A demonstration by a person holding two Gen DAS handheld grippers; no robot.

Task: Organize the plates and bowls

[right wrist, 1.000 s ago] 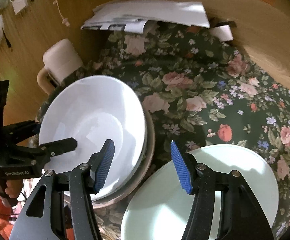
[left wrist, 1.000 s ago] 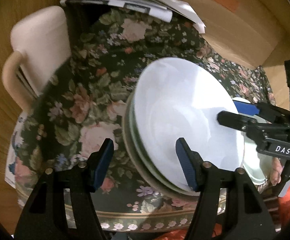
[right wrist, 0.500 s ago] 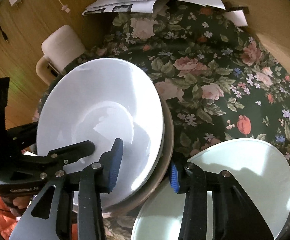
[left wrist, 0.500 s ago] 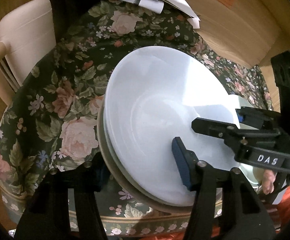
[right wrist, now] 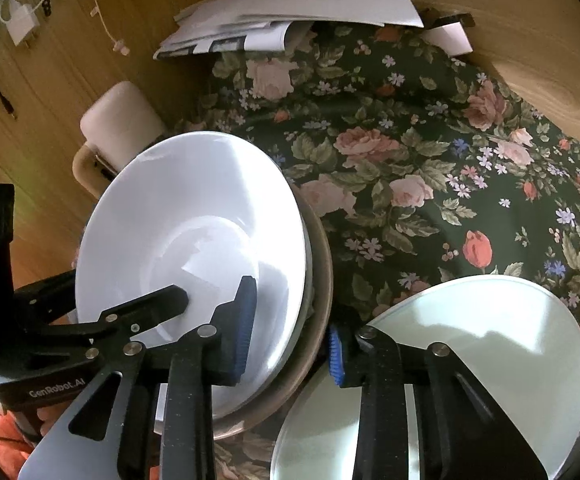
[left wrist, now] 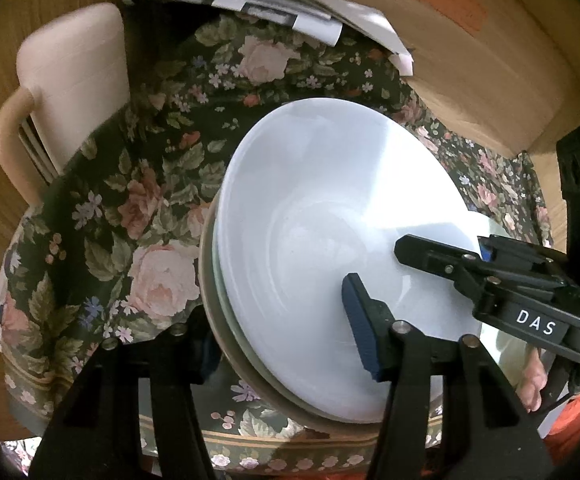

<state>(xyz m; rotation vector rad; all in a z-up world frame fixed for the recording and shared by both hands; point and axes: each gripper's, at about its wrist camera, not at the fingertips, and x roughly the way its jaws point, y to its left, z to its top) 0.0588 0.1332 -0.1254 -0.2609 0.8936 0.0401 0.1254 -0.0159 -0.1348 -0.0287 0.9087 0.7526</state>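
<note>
Tools (right wrist: 290, 332) (left wrist: 286, 332) clamp stack (right wrist: 194, 240) rim — opposite edges.

It looked like a home dining corner. A dark floral tablecloth (right wrist: 410, 184) covered the counter, a cream cushioned chair (left wrist: 70, 80) stood beside it, loose white papers (right wrist: 290, 16) lay at the far edge, and a white charger (right wrist: 22, 28) hung on the wood-panelled wall (right wrist: 70, 60).

I see a floral tablecloth (right wrist: 430, 184), stacked papers (right wrist: 290, 16) at its far edge, a cream chair (left wrist: 70, 84) beside.
</note>
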